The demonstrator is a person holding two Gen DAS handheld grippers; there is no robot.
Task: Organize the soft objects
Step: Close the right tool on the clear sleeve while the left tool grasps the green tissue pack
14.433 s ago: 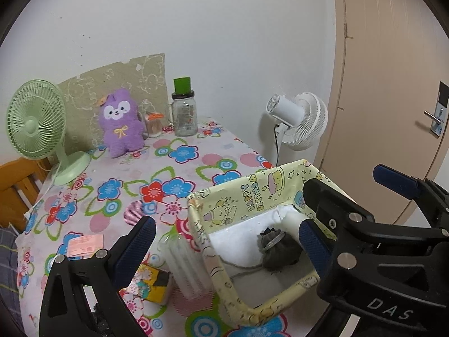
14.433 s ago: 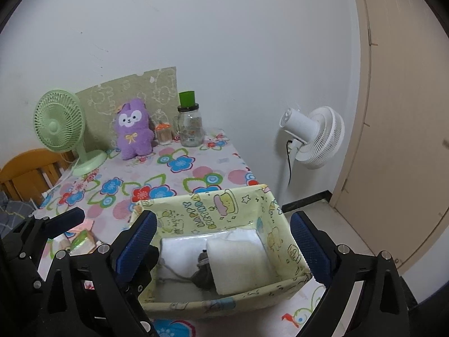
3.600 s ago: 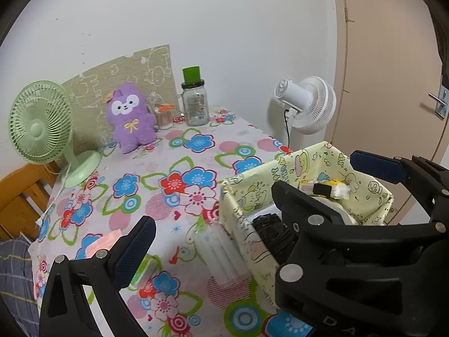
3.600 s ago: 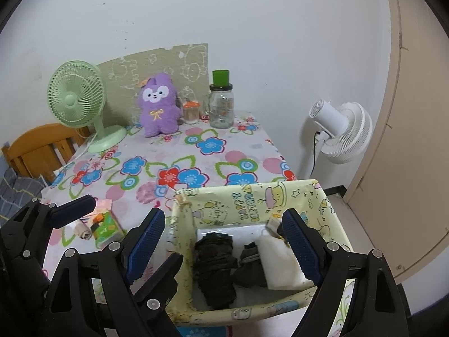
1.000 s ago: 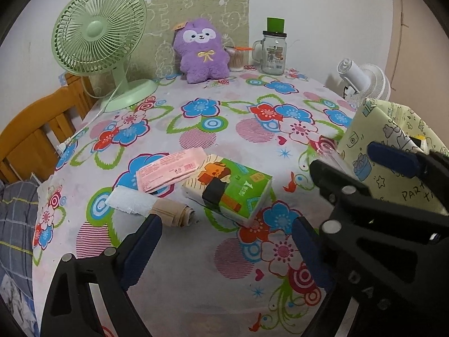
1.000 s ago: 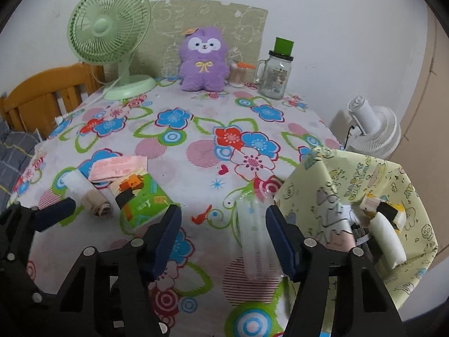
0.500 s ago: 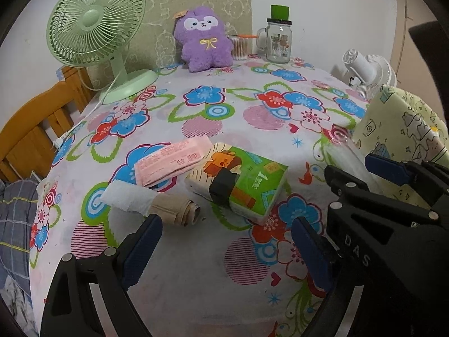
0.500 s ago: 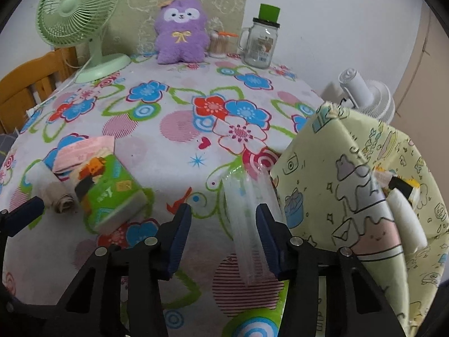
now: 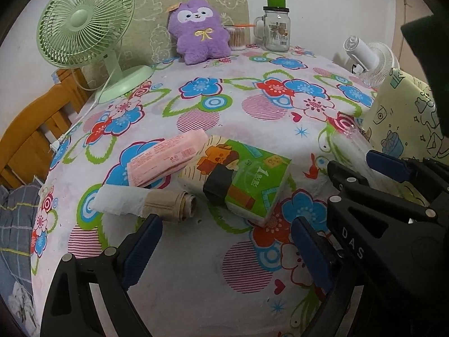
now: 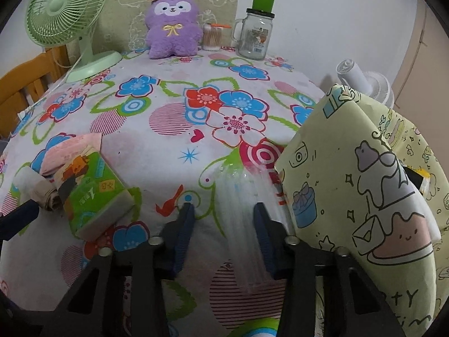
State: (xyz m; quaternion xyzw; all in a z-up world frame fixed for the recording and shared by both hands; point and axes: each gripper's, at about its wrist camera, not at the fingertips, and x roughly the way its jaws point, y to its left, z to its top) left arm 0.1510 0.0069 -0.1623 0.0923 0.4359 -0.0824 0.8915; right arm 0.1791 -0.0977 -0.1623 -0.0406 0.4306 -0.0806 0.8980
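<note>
The right gripper sits low over the worktop, its blue pads narrowed around a clear plastic pack that lies just beside the yellow bin. Its jaws have just been closing, and the pack is between them; the right pad looks to be on the pack's edge, but whether both pads press it I cannot tell. The bin stands at the worktop's right edge, and a white roll and a dark item show inside it.

The left gripper hangs with its jaws wide apart and nothing between them, above bare cloth. Just beyond its tips lie a green tissue pack, a pink pack leaning on the tissue pack's far side, and a beige roll with a white cloth at its end, touching the tissue pack's left corner.

At the back stand a green fan, a purple plush and a glass jar.
</note>
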